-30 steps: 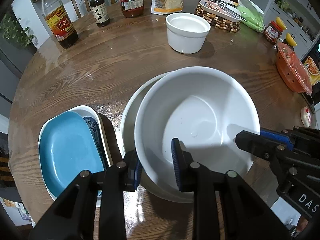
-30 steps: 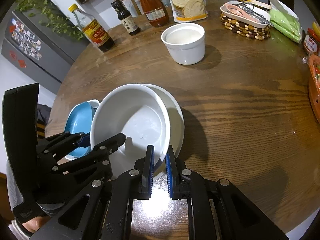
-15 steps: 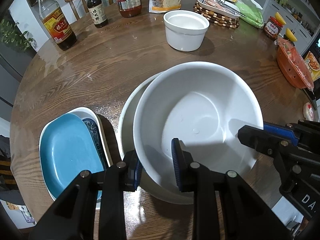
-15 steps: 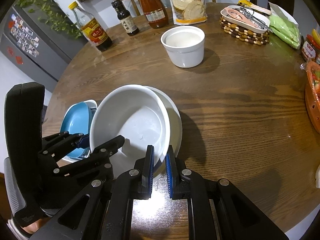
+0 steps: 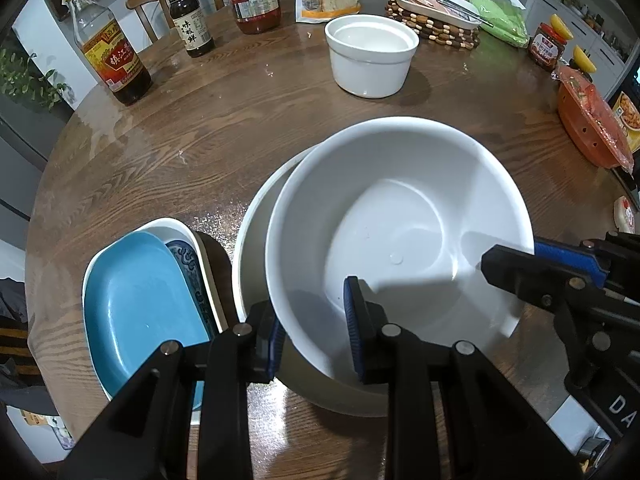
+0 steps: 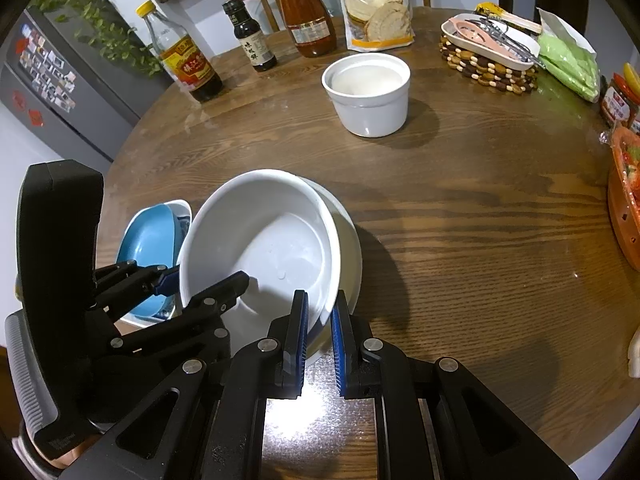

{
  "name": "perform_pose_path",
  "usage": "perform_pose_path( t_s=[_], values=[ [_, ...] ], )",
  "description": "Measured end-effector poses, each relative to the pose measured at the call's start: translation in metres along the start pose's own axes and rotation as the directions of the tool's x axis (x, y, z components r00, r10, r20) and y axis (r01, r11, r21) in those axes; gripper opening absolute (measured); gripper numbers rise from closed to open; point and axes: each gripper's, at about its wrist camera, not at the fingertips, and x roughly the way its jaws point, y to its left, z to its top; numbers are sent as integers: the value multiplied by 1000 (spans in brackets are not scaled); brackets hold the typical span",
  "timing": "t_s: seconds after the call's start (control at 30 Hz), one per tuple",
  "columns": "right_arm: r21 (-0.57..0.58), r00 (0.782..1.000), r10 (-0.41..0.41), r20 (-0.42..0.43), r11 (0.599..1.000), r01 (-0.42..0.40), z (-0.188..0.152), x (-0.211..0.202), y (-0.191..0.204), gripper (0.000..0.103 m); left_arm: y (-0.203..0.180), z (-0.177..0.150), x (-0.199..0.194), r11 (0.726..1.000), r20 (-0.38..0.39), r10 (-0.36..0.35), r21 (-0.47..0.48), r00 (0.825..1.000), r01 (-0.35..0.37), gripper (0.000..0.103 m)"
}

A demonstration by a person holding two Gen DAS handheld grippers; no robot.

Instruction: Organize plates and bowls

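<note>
Two handheld grippers grip opposite sides of a large white bowl [image 5: 400, 216] tilted over a second white bowl [image 5: 256, 240] on a round wooden worktop [image 6: 460, 216]. The left gripper [image 5: 314, 332] has its jaws astride the near rim; the right gripper [image 6: 319, 330] has its jaws clamped nearly shut on the rim. A blue dish [image 5: 140, 308] lies nested in a patterned dish just beside them.

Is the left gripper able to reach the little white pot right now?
Probably not yet. The left gripper straddles the big white bowl's rim, so it's busy. The little white pot sits far across the table, though nothing blocks the path.
</note>
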Motion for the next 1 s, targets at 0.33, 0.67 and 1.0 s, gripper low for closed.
perform_pose_path(
  t_s=[0.33,0.67,1.0],
  values=[
    [0,1000,-3,0,1000,3,1,1,0,13,0,1,1,1000,4,11,11,1000,-11,27],
    [-9,1000,-13,1,1000,13,2,2,0,13,-1,0,1,999,12,29,20,999,-29,28],
    [-16,1000,-23,2,1000,23,2,0,2,13,0,1,1,999,20,41,29,999,-42,29]
  ],
)
